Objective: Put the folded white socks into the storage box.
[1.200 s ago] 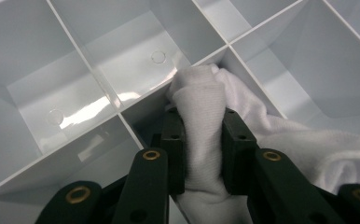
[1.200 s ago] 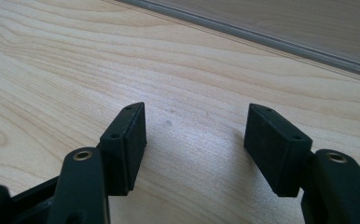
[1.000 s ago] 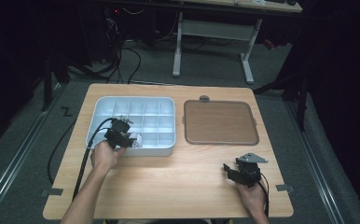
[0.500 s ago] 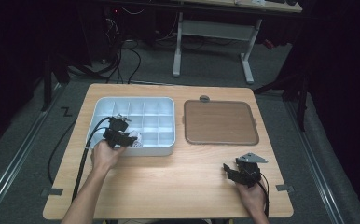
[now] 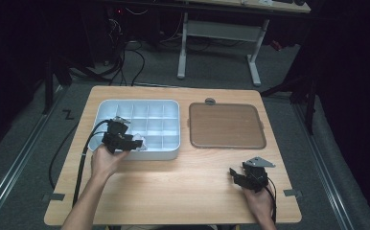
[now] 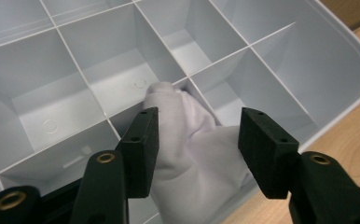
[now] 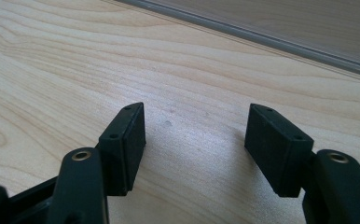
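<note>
1. Risk: your left gripper [image 6: 194, 135] stands close over the crumpled white cloth [image 6: 192, 149]; lift carelessly and a pad could snag a fold, dragging it from the pale grey compartmented plastic tray [image 5: 173, 152].
2. Left jaws have just been opening and stand spread; the cloth lies between them, unpinched, slumped over a divider at the tray's near edge.
3. Your right gripper [image 7: 194, 142], jaws spread and empty, idles near the wooden table's [image 5: 183, 191] near right corner.

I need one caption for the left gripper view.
Left gripper, jaws just opened, above white cloth in the tray.
</note>
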